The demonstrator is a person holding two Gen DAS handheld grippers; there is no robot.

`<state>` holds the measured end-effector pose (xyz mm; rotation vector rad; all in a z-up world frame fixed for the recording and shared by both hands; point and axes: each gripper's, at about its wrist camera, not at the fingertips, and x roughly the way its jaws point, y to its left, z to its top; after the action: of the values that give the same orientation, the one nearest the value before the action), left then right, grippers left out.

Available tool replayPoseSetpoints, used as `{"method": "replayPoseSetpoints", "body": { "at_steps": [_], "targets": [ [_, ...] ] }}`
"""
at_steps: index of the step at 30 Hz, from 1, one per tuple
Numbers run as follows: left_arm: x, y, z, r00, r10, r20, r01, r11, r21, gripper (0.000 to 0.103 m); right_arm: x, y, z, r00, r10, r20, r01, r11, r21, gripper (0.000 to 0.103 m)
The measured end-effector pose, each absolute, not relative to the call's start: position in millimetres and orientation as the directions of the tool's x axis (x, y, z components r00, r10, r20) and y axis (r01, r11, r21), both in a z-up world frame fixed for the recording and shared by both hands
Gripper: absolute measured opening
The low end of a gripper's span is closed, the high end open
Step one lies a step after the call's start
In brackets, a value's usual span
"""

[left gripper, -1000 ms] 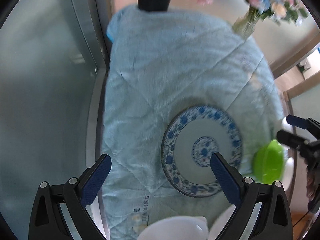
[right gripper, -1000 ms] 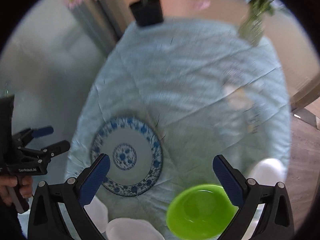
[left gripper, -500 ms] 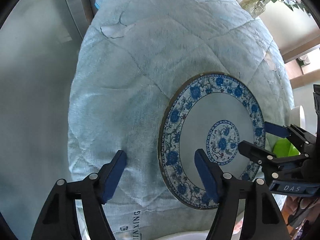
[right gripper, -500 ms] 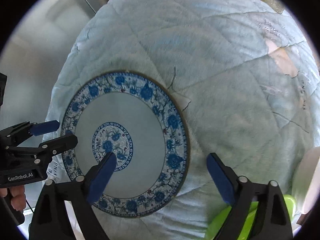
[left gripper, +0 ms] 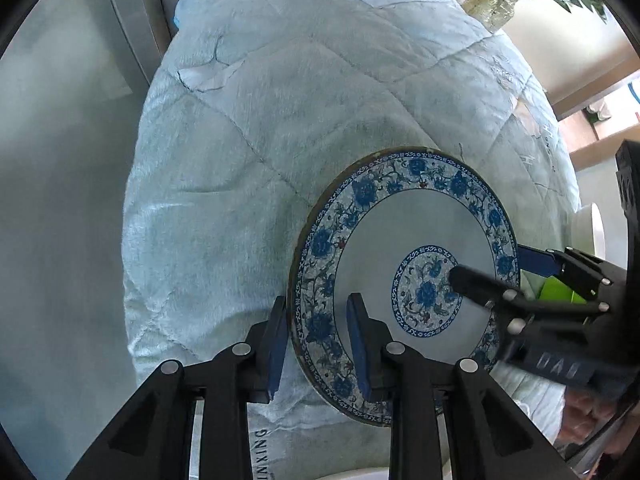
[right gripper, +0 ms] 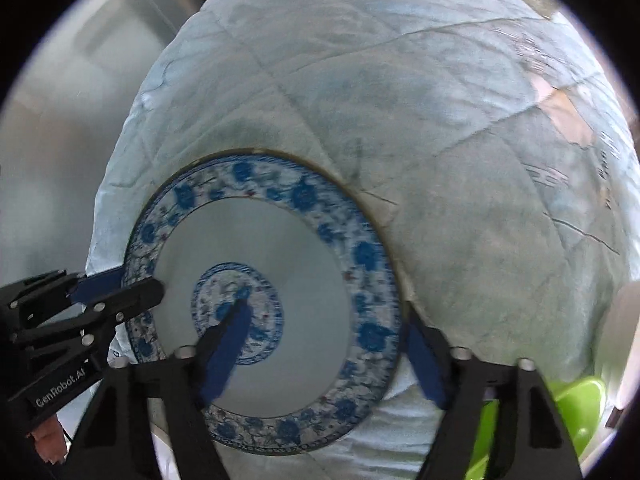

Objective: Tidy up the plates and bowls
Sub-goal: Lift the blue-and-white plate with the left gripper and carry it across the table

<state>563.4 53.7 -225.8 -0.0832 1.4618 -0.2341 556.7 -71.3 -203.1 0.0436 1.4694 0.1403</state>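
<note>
A blue-and-white patterned plate (left gripper: 404,240) (right gripper: 280,264) lies on a pale blue quilt (left gripper: 300,100) (right gripper: 440,120). My left gripper (left gripper: 318,308) points down over the plate's left rim, one pad outside the edge and one above the patterned band. Its jaws are closing, with a thin gap still showing. In the right wrist view it (right gripper: 132,284) comes in from the left. My right gripper (right gripper: 324,316) straddles the opposite rim, one finger over the plate's centre and one outside the edge. Its jaws are closing too, still wide apart. The left wrist view shows it (left gripper: 496,268) at the plate's right side.
A green bowl (left gripper: 556,292) (right gripper: 576,408) sits just past the plate's right side, with a white bowl (left gripper: 588,228) beyond it. A glass vase with flowers (left gripper: 496,4) stands at the quilt's far corner. A grey panel runs along the left.
Both grippers have come down onto the plate from above. Their jaws have narrowed from wide open, the left around the left rim, the right around the right rim.
</note>
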Motion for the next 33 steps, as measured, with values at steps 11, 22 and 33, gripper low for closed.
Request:
{"method": "replayPoseSetpoints", "body": {
  "at_steps": [11, 22, 33],
  "targets": [
    [534, 49, -154, 0.202, -0.174, -0.964, 0.127, 0.980, -0.151, 0.024, 522, -86, -137, 0.179, 0.151, -0.972, -0.044, 0.988, 0.146, 0.065],
    [449, 54, -15, 0.315, -0.158, -0.936, 0.131, 0.984, -0.122, 0.025, 444, -70, -15, 0.306, 0.127, -0.943, -0.012, 0.991, 0.130, 0.065],
    [315, 37, 39, 0.322, -0.145, -0.936, 0.141, 0.985, -0.104, 0.025, 329, -77, 24, 0.308, 0.134, -0.942, 0.030, 0.988, 0.150, 0.065]
  ]
}}
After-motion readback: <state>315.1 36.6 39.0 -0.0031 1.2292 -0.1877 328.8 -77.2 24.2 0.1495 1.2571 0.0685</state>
